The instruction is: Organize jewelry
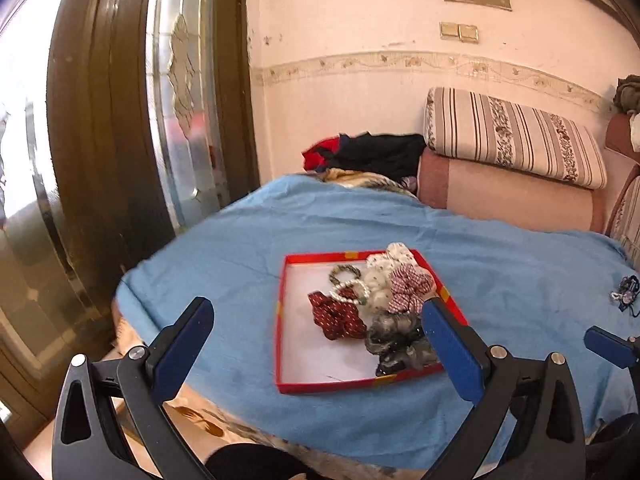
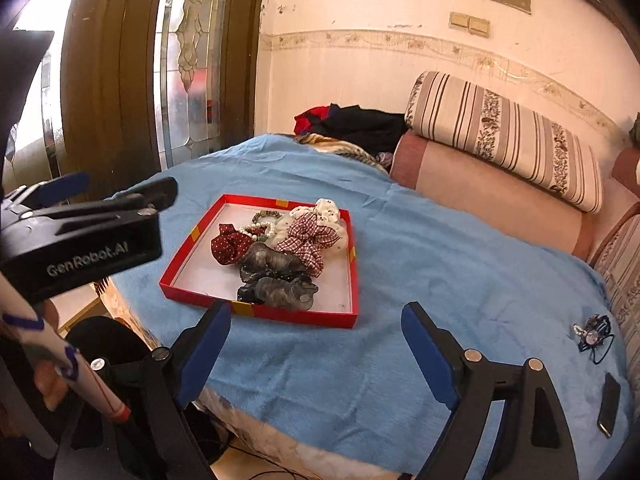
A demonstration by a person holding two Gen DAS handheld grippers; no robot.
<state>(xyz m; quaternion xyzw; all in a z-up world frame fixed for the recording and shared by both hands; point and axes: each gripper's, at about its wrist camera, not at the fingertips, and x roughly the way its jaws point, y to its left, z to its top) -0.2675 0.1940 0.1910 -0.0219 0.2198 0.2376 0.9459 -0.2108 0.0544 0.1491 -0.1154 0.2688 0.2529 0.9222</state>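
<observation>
A red shallow box (image 1: 280,320) (image 2: 188,258) sits on the blue cloth. It holds a dark red scrunchie (image 1: 336,316) (image 2: 228,244), a pearl bracelet (image 1: 350,290) (image 2: 260,229), a red checked scrunchie (image 1: 410,286) (image 2: 306,242), white scrunchies (image 1: 380,276) (image 2: 330,210) and grey scrunchies (image 1: 396,340) (image 2: 276,276). A blue hair tie with a charm (image 1: 625,294) (image 2: 594,338) lies loose on the cloth to the right. My left gripper (image 1: 320,332) is open and empty, near the box's front. My right gripper (image 2: 316,332) is open and empty, in front of the box.
The blue cloth (image 1: 500,272) (image 2: 440,264) covers a table; its near edge drops off. A dark phone (image 2: 609,404) lies at the right. A pink sofa with a striped cushion (image 1: 512,136) (image 2: 504,136) stands behind. A wooden glass door (image 1: 120,120) is at the left.
</observation>
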